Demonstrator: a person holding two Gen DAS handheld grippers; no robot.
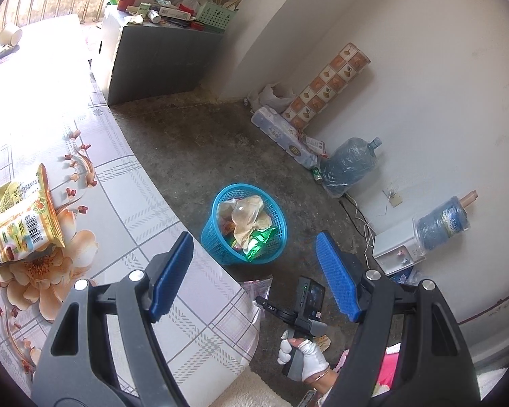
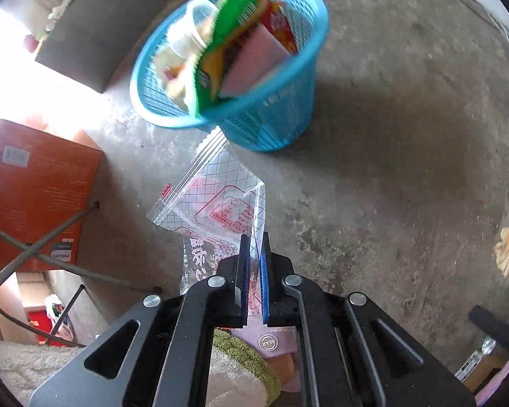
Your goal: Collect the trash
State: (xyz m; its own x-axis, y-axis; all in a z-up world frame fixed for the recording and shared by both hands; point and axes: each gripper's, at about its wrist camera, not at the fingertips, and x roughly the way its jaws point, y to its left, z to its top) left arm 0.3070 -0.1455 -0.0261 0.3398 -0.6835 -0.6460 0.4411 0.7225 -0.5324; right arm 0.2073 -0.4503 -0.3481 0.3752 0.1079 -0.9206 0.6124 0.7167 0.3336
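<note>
Clear wrapper (image 2: 217,210) pinched by right gripper (image 2: 254,247) fingers, long axis toward blue basket (image 2: 288,115), snack bag (image 1: 20,217) on table (image 1: 135,186) seen only from left wrist, left gripper (image 1: 254,264) fingers spread, empty

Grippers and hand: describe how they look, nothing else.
Both the left gripper and right gripper have black angular linkage frames, silver round pivot bolts and blue ribbed pads on the jaws. The hand wears a white glove and a thin bangle.
</note>
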